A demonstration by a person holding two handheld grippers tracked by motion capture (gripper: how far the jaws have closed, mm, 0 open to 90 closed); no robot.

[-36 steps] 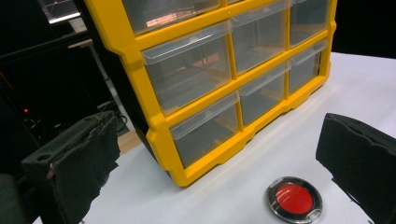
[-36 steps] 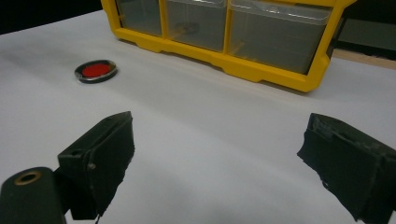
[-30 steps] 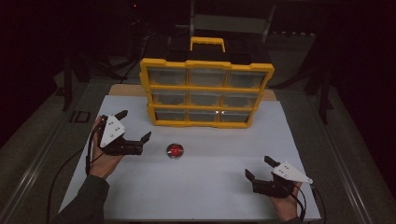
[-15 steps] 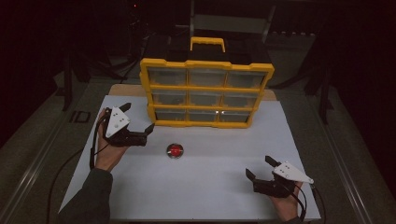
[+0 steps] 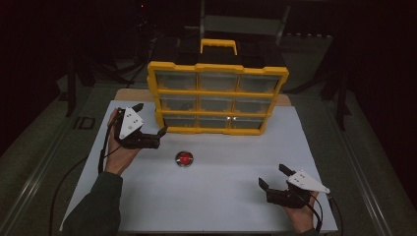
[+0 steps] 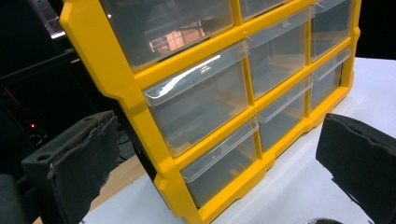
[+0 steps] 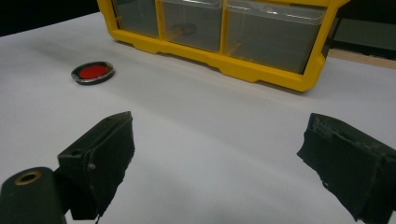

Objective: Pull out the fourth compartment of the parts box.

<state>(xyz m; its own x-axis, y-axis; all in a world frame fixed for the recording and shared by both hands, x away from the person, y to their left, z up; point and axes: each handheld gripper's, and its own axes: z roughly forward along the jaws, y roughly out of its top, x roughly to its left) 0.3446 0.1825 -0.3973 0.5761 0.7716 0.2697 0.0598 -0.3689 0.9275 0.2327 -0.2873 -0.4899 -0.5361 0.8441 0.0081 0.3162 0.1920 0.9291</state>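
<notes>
My left gripper is up off the table, jaws spread wide with nothing between them, pointed at the lower left corner of the drawer cabinet; in the left gripper view the two black pads frame that corner, one pad low on the left, the other on the right. My right gripper sits low near the front right of the white mat, jaws also gaping and empty, well apart from everything else. Two grippers, two hands, one each. Between them, a little ahead of my left hand, lies one small round disc, red in the middle with a dark rim, flat on the mat and touching nothing; the right gripper view catches it off to the left, in front of the cabinet. The cabinet is yellow, one unit, standing upright at the back of the mat, with one yellow handle on top and nine clear drawers, three rows of three. One bottom drawer holds something small and dark that I cannot make out.
</notes>
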